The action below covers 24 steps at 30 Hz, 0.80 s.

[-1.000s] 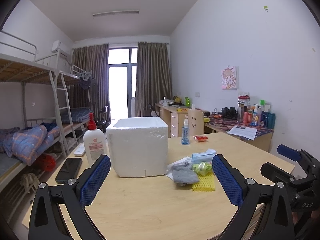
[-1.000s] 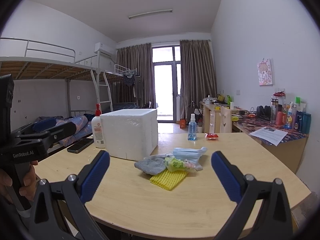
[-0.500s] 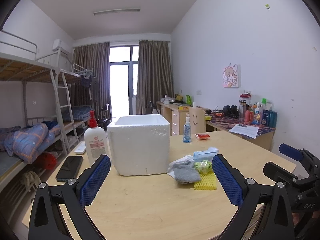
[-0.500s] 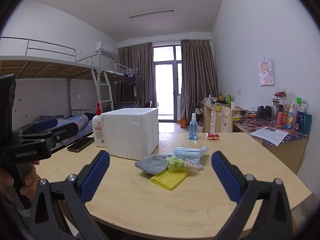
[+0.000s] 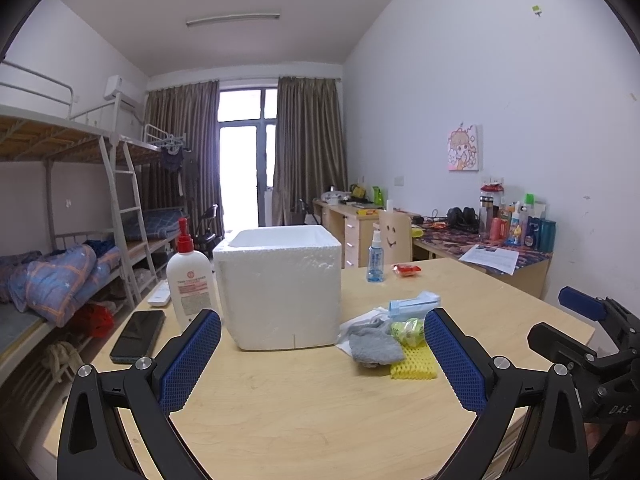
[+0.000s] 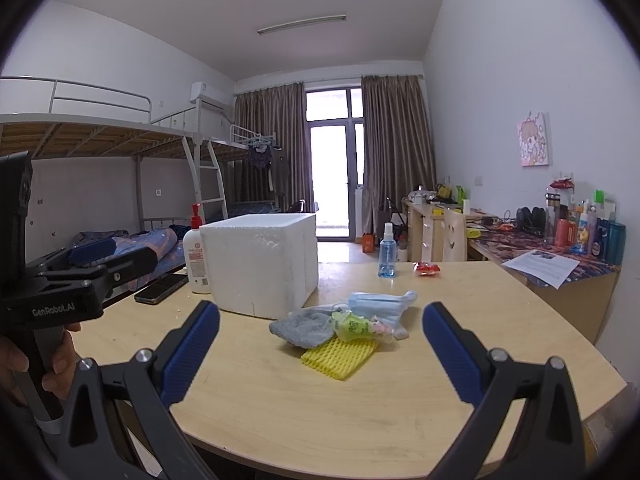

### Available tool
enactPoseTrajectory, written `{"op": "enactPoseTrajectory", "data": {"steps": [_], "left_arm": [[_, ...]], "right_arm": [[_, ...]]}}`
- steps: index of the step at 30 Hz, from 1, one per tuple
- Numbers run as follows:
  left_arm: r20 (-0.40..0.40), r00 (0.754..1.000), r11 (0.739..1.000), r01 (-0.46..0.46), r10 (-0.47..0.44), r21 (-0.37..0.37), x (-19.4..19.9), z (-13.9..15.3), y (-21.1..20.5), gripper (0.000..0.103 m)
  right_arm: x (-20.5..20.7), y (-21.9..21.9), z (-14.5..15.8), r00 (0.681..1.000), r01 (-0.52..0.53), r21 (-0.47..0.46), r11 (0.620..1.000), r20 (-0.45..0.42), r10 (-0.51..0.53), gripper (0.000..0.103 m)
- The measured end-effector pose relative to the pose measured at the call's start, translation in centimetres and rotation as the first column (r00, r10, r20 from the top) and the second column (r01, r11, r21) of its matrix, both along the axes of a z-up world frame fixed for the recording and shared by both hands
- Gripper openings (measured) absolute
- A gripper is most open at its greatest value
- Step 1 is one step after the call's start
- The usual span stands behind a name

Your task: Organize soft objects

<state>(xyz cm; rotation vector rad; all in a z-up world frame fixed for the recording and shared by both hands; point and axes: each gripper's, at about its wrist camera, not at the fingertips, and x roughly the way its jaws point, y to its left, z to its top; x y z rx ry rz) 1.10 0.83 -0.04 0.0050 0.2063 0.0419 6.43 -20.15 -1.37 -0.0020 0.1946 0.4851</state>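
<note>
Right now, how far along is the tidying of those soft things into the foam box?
Nothing looks done yet. The grey cloth, yellow foam net, green bag and blue face masks all lie in a heap on the table beside the white foam box. Nothing is in hand: the left gripper and right gripper are both open and empty. All items remain to be moved.

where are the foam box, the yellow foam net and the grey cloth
foam box (image 5: 280,292), left wrist view, middle of its front wall
yellow foam net (image 6: 340,358), right wrist view, centre of the mesh
grey cloth (image 6: 302,328), right wrist view, middle of the bundle
</note>
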Motion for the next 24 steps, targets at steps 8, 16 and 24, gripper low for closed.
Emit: {"op": "enactPoseTrajectory", "data": {"steps": [8,16,24], "left_arm": [[-0.017,1.000,1.000,0.005,-0.005,-0.002,1.2,-0.1,0.2,0.102],[-0.062,0.998,1.000,0.008,-0.009,-0.009,3.7,-0.3,0.6,0.102],[-0.127,0.990,0.999,0.053,-0.053,-0.003,7.1,-1.1,0.0,0.102]], "right_arm": [[0.6,0.3,0.1,1.000,0.001,-0.008,1.000,-0.009,-0.001,0.103],[3.0,0.6,-0.4,0.999,0.012,-0.034,0.999,-0.050,-0.014,0.103],[5.9,0.8,-1.0,0.994,0.021,-0.061,0.998,-0.109,-0.028,0.103]]}}
